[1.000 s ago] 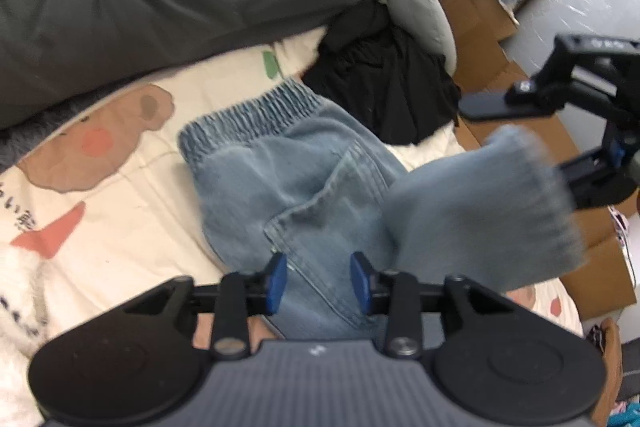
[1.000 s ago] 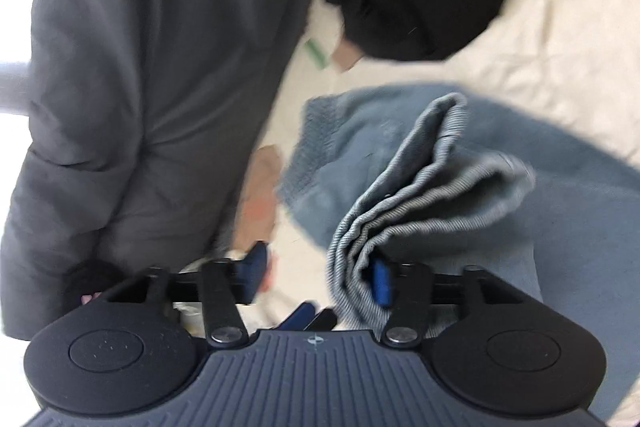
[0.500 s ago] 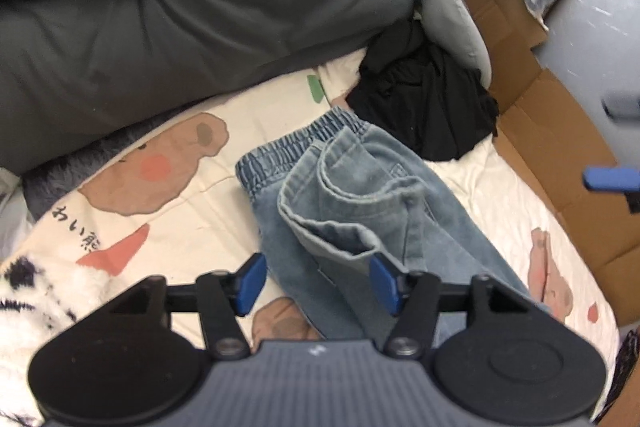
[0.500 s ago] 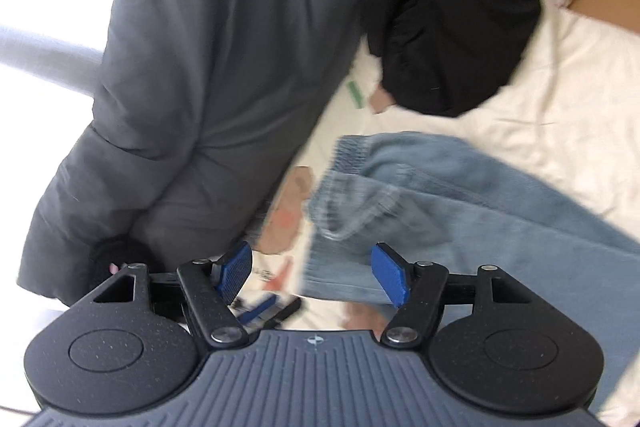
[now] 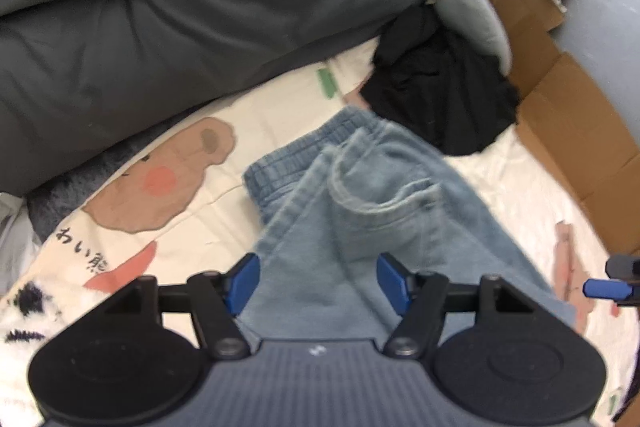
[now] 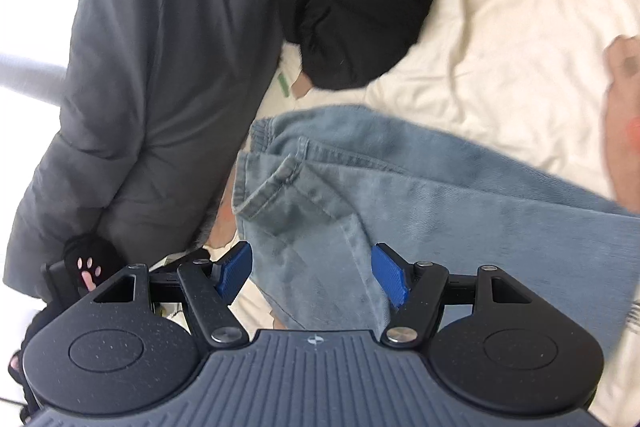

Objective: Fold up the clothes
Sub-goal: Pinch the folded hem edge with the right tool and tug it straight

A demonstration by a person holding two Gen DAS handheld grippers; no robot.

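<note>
Lying folded on the cream blanket (image 5: 248, 131), the jeans (image 5: 360, 211) sat under both grippers: left gripper (image 5: 318, 281) and right gripper (image 6: 312, 273) were spread wide, gripping nothing.

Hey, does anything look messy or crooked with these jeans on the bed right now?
Yes. The jeans are folded over unevenly: the hem of the upper layer sits rumpled and curled near the waistband instead of flat. Both grippers, left and right, are open above the denim.
</note>
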